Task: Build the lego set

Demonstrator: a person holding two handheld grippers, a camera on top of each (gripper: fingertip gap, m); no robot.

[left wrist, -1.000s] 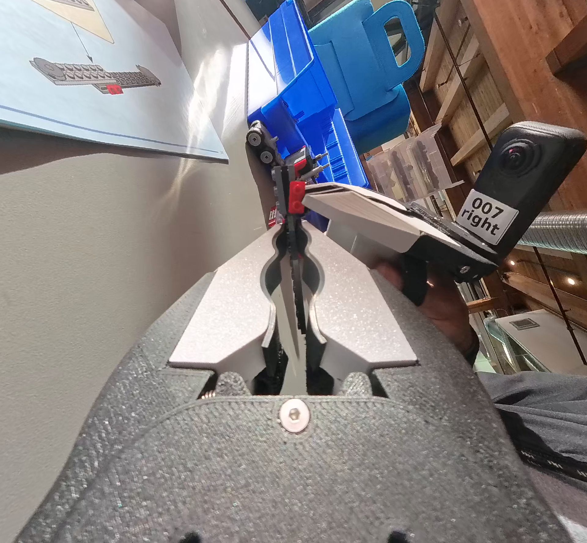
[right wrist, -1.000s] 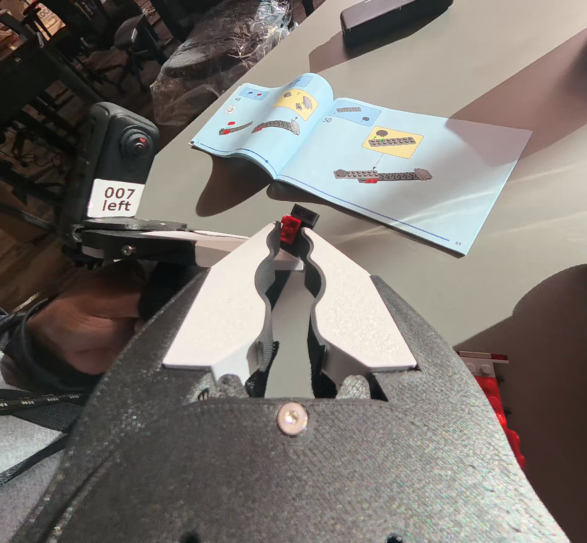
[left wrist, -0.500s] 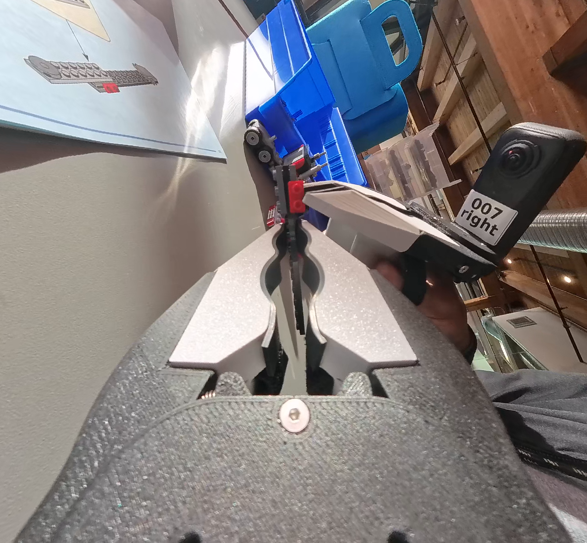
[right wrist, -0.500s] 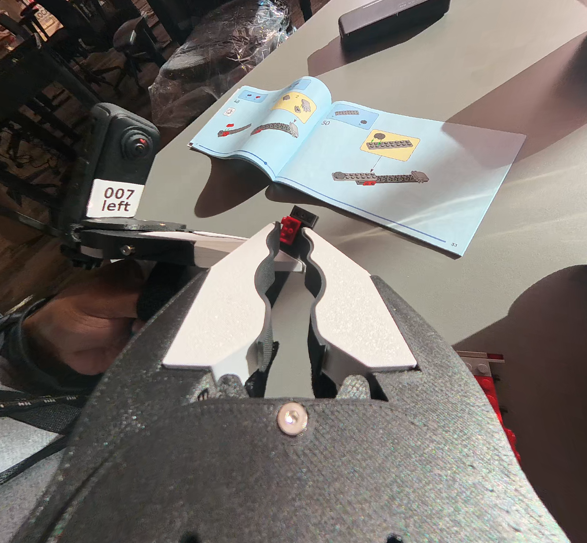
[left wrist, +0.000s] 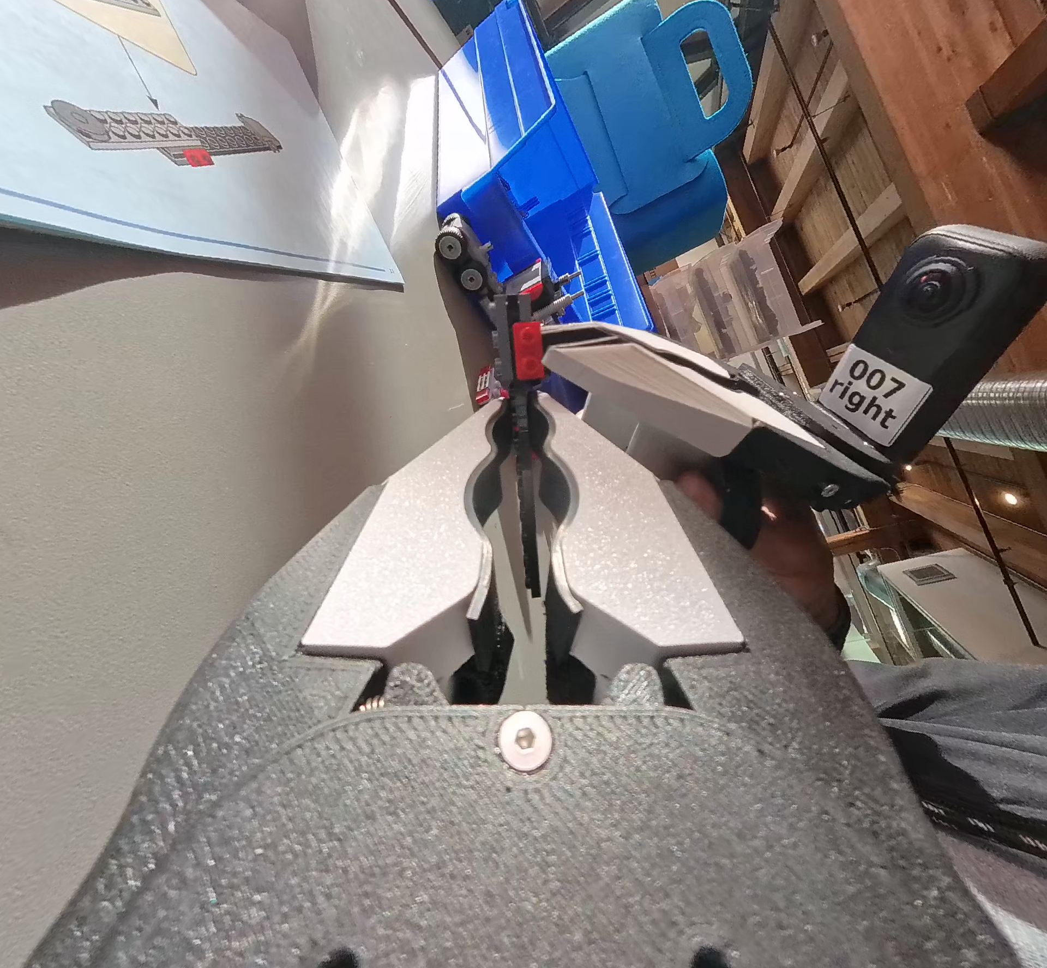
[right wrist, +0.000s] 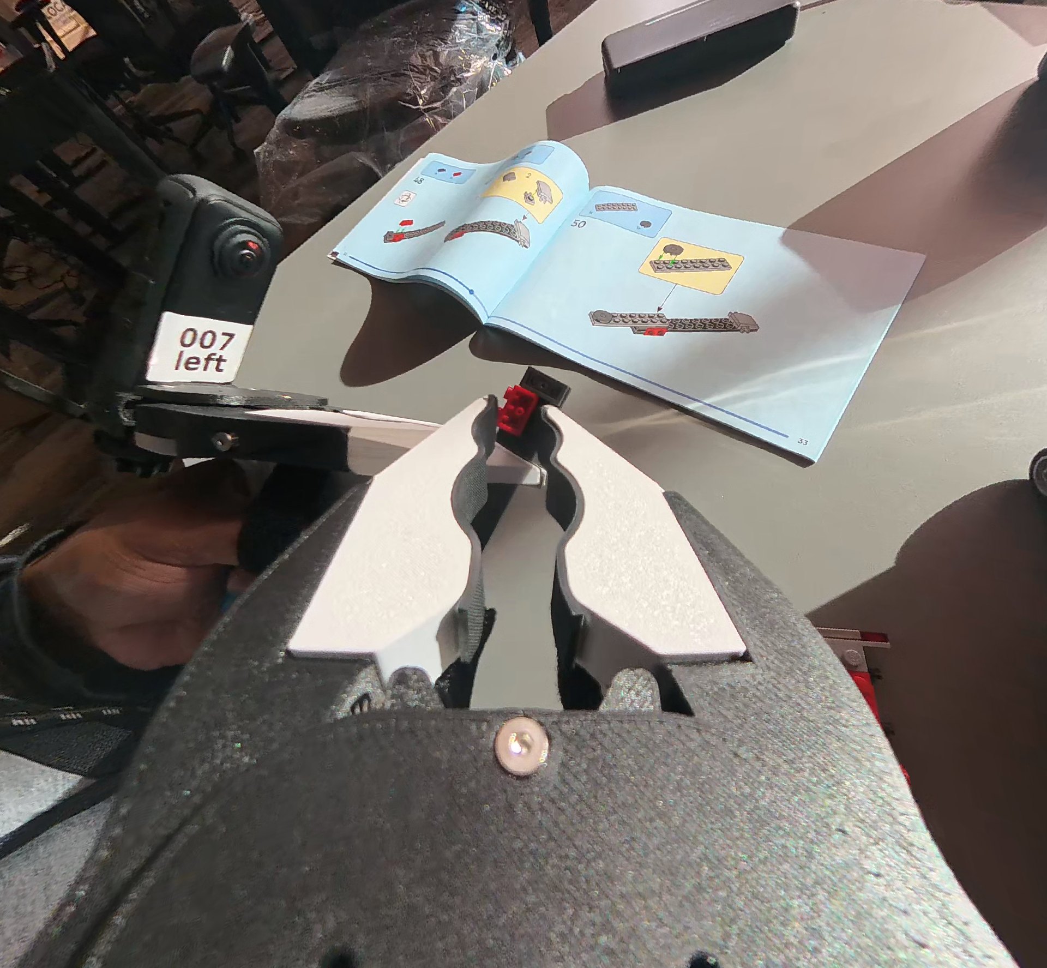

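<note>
Two grippers meet above the grey table (right wrist: 736,516). The left gripper (left wrist: 518,402) has its fingers pressed onto a long dark grey lego plate (left wrist: 524,487), held edge-on. The right gripper (right wrist: 518,408) pinches a small red brick (right wrist: 515,411) seated against that plate's side. An open instruction booklet (right wrist: 708,317) lies beyond them. Blue bins (left wrist: 538,147) and a wheeled lego assembly (left wrist: 470,261) stand at the table's far end.

Black textured gripper body (left wrist: 510,805) with 1 silver screw (left wrist: 524,741), pale grey fingers (left wrist: 408,544).
</note>
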